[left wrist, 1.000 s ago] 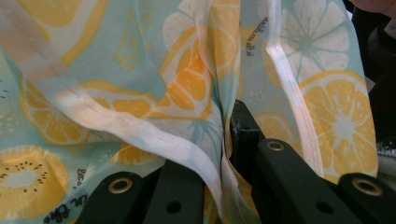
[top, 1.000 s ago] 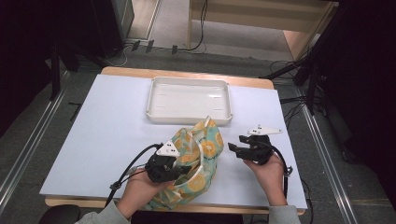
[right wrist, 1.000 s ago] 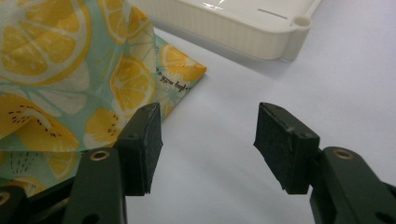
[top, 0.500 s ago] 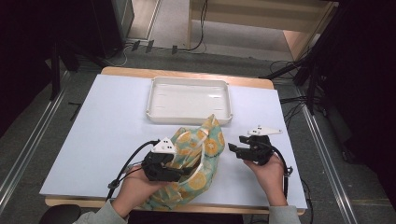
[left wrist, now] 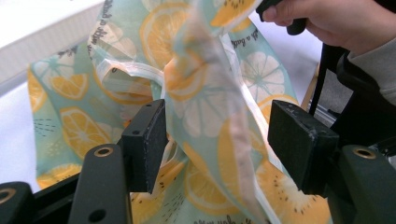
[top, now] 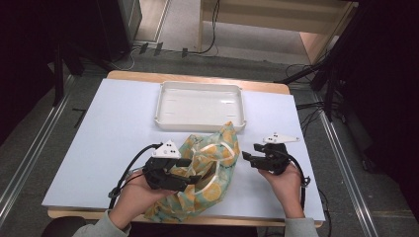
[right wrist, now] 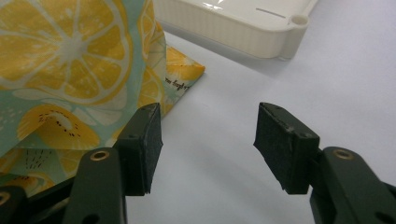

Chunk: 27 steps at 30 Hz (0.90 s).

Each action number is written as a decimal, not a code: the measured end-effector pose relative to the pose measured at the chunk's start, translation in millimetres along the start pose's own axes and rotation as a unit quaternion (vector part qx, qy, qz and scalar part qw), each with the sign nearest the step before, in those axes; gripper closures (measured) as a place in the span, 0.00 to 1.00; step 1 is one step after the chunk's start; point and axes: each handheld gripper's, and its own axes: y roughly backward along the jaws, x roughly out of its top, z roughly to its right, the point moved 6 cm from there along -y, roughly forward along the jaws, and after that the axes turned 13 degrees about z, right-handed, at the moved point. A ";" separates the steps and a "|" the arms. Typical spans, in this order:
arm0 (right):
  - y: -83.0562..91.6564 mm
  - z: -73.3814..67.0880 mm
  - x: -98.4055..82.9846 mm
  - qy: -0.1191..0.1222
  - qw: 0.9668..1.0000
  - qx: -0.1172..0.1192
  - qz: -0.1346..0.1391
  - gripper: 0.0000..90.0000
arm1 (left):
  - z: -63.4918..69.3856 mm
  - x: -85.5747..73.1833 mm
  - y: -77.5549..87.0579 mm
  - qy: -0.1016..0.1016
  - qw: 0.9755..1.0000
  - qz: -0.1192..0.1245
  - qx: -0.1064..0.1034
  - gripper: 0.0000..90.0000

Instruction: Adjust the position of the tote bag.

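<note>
Your cloth bag (top: 205, 177), printed with orange and lemon slices, lies crumpled on the white table (top: 99, 148) just in front of the white tray (top: 200, 104), its far corner close up against the tray's near rim and its near end reaching the table edge by your wrists. Your left gripper (left wrist: 219, 140) sits over the bag's left part; its jaws have just been opening, and a raised fold of fabric hangs loose between them, near the left pad and clear of the right, so nothing is gripped. Your right gripper (right wrist: 208, 144) waits just right of the bag with its jaws wide apart and bare table between them; the tray's corner lies beyond it. The work in hand looks like arranging or opening the bag, with the left side now let go. Before you re-grip, choose a single layer or one of the pale handles (left wrist: 123, 70) rather than the bunched fold, which would trap both sides together. Bring the right gripper onto the bag's right edge so the two holds oppose each other, and close squarely on the fabric. Pull away from the tray, so the corner does not catch under its rim.
</note>
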 end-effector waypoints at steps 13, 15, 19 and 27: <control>8.5 3.4 2.0 -0.009 1.000 -0.004 0.013 0.48 | -14.5 16.8 26.7 0.004 1.000 0.027 0.013 0.42; 10.3 4.3 2.1 -0.009 1.000 -0.005 0.014 0.48 | -18.2 18.2 30.2 0.005 0.999 0.028 0.021 0.42; 13.5 3.6 2.0 -0.013 1.000 -0.005 0.015 0.49 | -26.9 19.4 35.7 0.004 0.999 0.029 0.032 0.42; 20.4 -2.9 -0.7 -0.007 1.000 0.001 0.018 0.50 | -45.5 18.2 43.1 0.005 0.998 0.028 0.047 0.41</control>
